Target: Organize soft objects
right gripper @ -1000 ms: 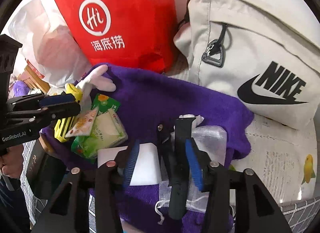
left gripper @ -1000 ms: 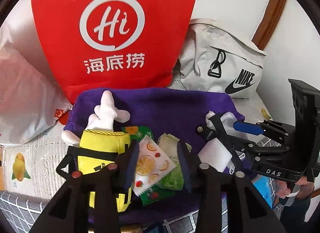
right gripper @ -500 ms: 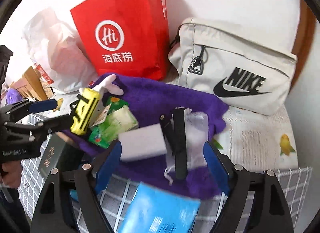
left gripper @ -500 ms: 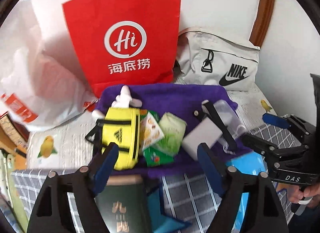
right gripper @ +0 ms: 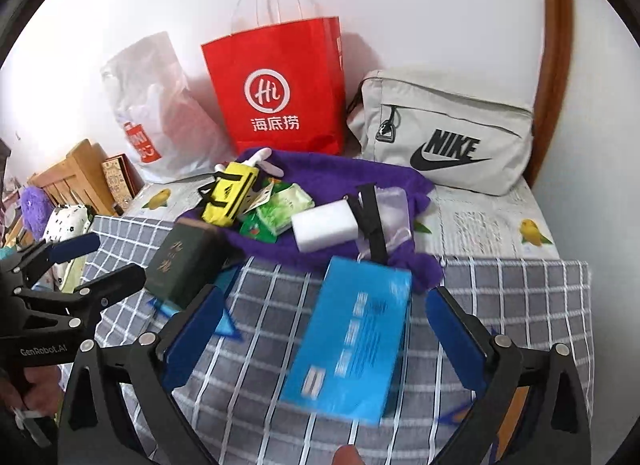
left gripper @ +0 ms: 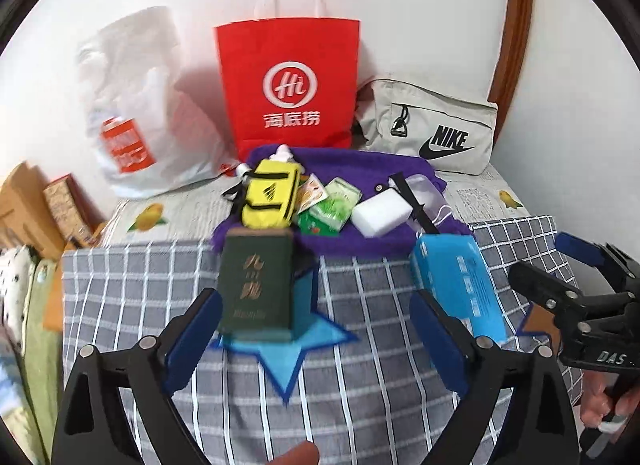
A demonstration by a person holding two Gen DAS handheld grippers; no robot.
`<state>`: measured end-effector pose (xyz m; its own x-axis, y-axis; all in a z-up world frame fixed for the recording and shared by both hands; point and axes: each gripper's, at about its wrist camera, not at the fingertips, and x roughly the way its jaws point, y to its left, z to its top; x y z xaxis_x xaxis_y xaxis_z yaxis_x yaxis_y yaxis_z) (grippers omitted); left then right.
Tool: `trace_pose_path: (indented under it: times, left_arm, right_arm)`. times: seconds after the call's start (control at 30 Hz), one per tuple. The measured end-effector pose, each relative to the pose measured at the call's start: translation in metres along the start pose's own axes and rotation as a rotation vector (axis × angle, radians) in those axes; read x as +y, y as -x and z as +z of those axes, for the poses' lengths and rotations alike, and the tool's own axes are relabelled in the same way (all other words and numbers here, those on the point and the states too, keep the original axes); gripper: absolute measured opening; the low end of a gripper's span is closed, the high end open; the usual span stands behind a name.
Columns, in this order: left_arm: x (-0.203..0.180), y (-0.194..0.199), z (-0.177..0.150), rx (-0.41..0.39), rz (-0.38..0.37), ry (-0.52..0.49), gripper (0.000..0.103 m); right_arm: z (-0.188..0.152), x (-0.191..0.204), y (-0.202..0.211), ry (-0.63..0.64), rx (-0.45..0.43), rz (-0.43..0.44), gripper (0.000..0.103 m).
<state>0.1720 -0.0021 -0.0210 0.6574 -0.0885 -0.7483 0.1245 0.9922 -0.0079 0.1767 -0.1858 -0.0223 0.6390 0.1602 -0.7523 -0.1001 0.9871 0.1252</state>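
Observation:
A purple towel (left gripper: pixel 360 241) lies on the bed with a yellow pouch (left gripper: pixel 270 197), a white plush toy (left gripper: pixel 282 153), green tissue packs (left gripper: pixel 332 209), a white sponge block (left gripper: pixel 382 211) and a black-strapped mesh bag (left gripper: pixel 424 189) on it. My left gripper (left gripper: pixel 316 339) hangs over the checked cloth, jaws opening, touching nothing; a dark green box (left gripper: pixel 256 281) lies just beyond it. My right gripper (right gripper: pixel 324 339) is also opening. A blue packet (right gripper: pixel 352 345) lies on the cloth below and between its jaws, untouched by the pads.
A red paper bag (left gripper: pixel 288 85), a grey Nike bag (left gripper: pixel 432 129) and a white plastic bag (left gripper: pixel 136 113) stand against the wall behind the towel. Wooden boxes (left gripper: pixel 40 205) sit at the left. A blue star (left gripper: pixel 288 349) lies on the checked cloth (left gripper: pixel 360 385).
Both grippers have drawn back and up from the purple towel and spread their jaws wide. The items stay on the towel; the green box and blue packet have come into view.

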Motion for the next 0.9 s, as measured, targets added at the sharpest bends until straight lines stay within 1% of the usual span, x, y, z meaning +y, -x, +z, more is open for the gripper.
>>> trace_pose_path:
  times: [0.1, 0.27, 0.4, 0.53, 0.67, 0.9]
  left_arm:
    - [-0.001, 0.02, -0.024, -0.007, -0.029, 0.019, 0.096]
    - [-0.01, 0.044, -0.054, -0.024, -0.021, 0.003, 0.096]
    - [-0.017, 0.061, -0.071, -0.041, -0.025, -0.007, 0.096]
    - [-0.024, 0.078, -0.081, -0.068, -0.002, -0.002, 0.096]
    - [-0.027, 0.091, -0.089, -0.09, -0.002, 0.004, 0.096]
    - [-0.033, 0.1, -0.097, -0.1, 0.032, -0.009, 0.096]
  right_arm:
    - [-0.021, 0.007, 0.02, 0.004, -0.008, -0.001, 0.103]
    - [-0.054, 0.02, 0.046, 0.024, -0.016, -0.018, 0.103]
    - [-0.071, 0.025, 0.063, 0.035, -0.031, -0.034, 0.103]
    - [-0.082, 0.026, 0.078, 0.033, -0.044, -0.023, 0.103]
    - [-0.09, 0.026, 0.094, 0.024, -0.079, -0.015, 0.103]
    - [-0.101, 0.024, 0.1, 0.013, -0.086, -0.009, 0.103]
